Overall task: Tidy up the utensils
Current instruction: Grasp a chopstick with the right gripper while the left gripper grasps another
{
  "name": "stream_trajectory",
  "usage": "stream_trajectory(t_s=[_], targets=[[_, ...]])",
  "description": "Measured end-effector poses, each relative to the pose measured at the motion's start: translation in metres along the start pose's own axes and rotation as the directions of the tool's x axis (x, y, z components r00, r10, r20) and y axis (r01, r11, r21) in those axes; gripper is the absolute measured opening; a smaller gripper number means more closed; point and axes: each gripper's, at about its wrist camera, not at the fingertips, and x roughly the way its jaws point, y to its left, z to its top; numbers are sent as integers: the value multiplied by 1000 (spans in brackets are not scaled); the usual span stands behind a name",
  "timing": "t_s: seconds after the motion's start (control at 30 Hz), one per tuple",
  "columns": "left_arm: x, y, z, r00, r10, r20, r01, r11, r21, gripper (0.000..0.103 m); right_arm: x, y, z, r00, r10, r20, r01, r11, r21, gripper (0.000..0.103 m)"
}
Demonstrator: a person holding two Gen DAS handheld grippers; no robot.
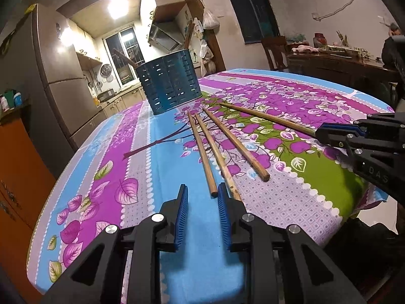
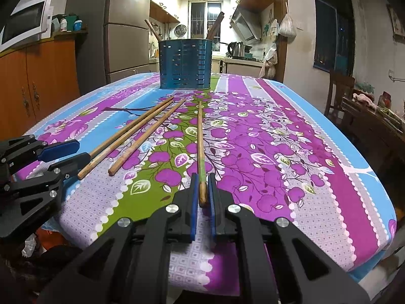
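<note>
The blue holder (image 2: 184, 63) stands upright at 12 o'clock on the worktop (image 2: 316, 177), with sticks (image 2: 217, 25) leaning inside. The right hand-held gripper (image 2: 202, 187) is clamped on one chopstick (image 2: 200, 136). The left hand-held gripper (image 1: 202, 197) stands apart, empty; three chopsticks (image 1: 227, 147) lie beside it.

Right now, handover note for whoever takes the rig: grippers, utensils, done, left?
Right gripper: shut on the thick end of one chopstick, which lies on the tablecloth pointing at the blue holder.
Left gripper: open, holding nothing, at the near ends of three loose chopsticks.
Done: some sticks already stand in the holder at the far side.
Left: four chopsticks on the table, counting the gripped one. Lift it into the holder, then the other three.
</note>
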Motion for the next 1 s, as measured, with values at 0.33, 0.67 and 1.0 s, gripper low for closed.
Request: stream_trajectory(t_s=[0.33, 0.67, 1.0], targets=[[-16, 4, 4, 999, -19, 47, 19, 1000, 0, 26, 0, 0, 0, 1000, 4, -2, -4, 1000, 0, 6], [4, 2, 6, 1000, -27, 12, 27, 1000, -15, 26, -1, -3, 1, 1000, 13, -4, -13, 1000, -2, 6], [7, 3, 1, 998, -56, 5, 56, 998, -42, 9, -1, -2, -2, 1000, 12, 17, -12, 1000, -9, 6]])
